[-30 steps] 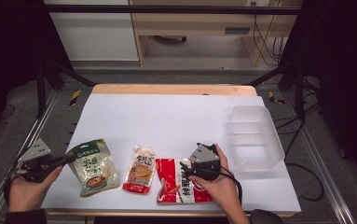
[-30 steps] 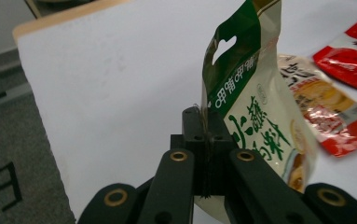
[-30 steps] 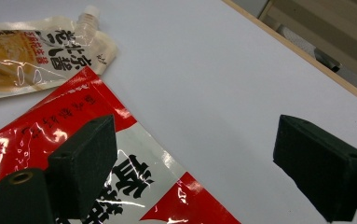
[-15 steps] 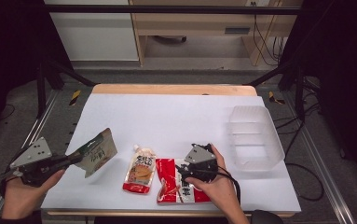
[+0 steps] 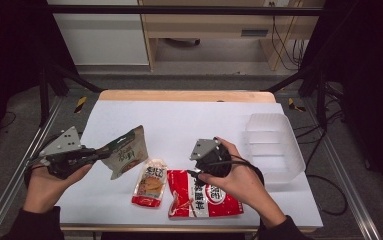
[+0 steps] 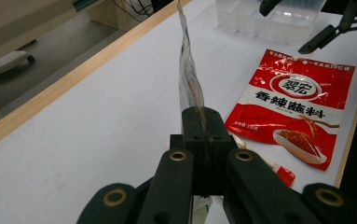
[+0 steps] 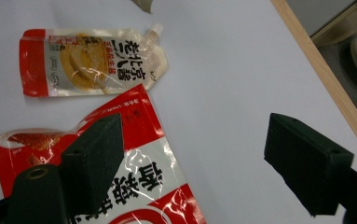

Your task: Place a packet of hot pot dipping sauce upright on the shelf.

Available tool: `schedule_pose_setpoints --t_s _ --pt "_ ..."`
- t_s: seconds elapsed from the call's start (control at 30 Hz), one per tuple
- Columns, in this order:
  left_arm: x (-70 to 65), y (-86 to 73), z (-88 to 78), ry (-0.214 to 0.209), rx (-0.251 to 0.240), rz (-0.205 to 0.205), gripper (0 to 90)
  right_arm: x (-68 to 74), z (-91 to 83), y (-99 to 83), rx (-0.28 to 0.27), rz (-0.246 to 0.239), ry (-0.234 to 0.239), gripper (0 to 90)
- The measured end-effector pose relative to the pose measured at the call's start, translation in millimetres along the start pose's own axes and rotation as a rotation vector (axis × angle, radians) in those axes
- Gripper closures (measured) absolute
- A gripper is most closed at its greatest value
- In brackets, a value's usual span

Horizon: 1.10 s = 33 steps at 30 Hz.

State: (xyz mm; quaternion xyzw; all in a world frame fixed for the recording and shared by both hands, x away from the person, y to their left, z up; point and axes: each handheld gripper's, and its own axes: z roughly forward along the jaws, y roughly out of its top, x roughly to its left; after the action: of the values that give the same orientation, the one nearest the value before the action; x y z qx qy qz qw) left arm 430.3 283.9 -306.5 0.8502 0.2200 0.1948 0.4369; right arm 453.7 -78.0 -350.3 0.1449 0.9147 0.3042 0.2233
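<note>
From above, the left gripper (image 5: 95, 152) holds a green pouch (image 5: 125, 153) lifted off the white table (image 5: 179, 120), likely bound for the clear bin (image 5: 274, 145); next it must carry across. The right gripper (image 5: 199, 172) hovers over the red pouch (image 5: 204, 200). The left gripper view shows the jaws clamped on the pouch's edge. The right gripper view shows jaws wide apart, just narrowing, nothing between, plus a small spouted pouch (image 7: 92, 60).

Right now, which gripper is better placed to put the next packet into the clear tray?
Left, probably. The left gripper is already shut on the green packet, lifted off the table. The right gripper is nearer the clear tray but open over the red packet, holding nothing.
</note>
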Motion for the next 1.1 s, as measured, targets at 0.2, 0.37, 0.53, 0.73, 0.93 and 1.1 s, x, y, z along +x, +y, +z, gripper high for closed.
schedule_pose_setpoints --t_s 0.2,0.37,0.53,0.73,0.93,1.1 --pt "1.9 18.0 7.6 -0.021 0.017 0.041 90.0 -11.4 -7.6 15.7 0.104 -0.035 0.107 13.6" --pt "-5.6 35.0 22.9 -0.044 0.077 0.085 90.0 -21.3 -10.4 24.9 0.205 -0.103 0.098 11.3" --pt "-9.0 38.8 32.8 -0.057 0.099 0.105 90.0 -28.4 -19.9 32.2 0.160 -0.124 0.075 12.2" --pt "-11.0 43.8 45.6 -0.086 0.104 0.109 90.0 -35.6 -25.0 34.3 0.157 -0.153 0.060 14.4" --pt "-13.7 50.8 58.7 -0.117 0.095 0.123 90.0 -40.2 -26.1 33.5 0.166 -0.182 0.042 19.6" --pt "-16.7 55.3 66.9 -0.136 0.096 0.137 90.0 -42.5 -29.3 33.7 0.151 -0.191 0.030 26.3"
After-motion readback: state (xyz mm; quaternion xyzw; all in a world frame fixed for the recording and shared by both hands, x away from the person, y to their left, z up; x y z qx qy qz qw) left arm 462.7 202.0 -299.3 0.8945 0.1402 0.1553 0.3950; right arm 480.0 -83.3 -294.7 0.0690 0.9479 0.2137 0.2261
